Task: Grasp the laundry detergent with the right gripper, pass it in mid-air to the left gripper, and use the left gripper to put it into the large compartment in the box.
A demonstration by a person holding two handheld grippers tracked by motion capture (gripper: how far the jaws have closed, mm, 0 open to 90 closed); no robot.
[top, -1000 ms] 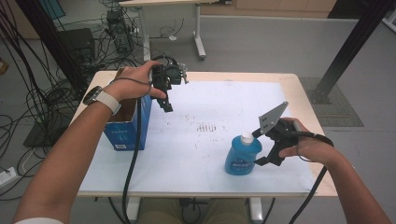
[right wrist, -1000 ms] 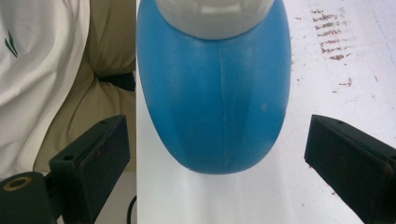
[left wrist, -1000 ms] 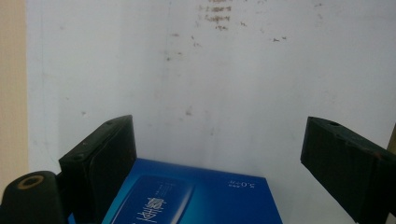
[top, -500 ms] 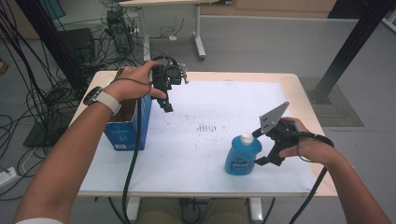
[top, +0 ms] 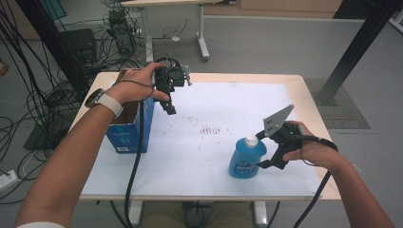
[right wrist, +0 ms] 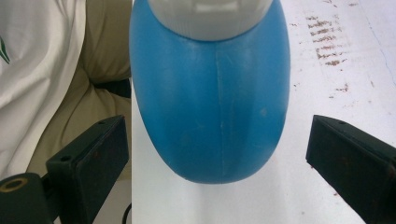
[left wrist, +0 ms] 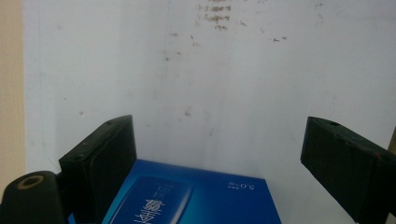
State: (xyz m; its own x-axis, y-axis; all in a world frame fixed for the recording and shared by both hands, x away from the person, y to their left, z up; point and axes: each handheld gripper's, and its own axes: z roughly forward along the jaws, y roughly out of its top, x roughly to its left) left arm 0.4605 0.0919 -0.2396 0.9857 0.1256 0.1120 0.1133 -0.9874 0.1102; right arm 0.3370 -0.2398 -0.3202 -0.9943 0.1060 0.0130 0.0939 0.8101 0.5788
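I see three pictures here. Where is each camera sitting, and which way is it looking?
High view: above the person's side, looking forward and down on the table; both forearms, left gripper, right gripper.
Left gripper view: rides the left gripper, looking down past open jaws at the blue box.
Right gripper view: rides the right gripper, open jaws flanking the blue bottle.
Shared: high view also shows box and bottle.
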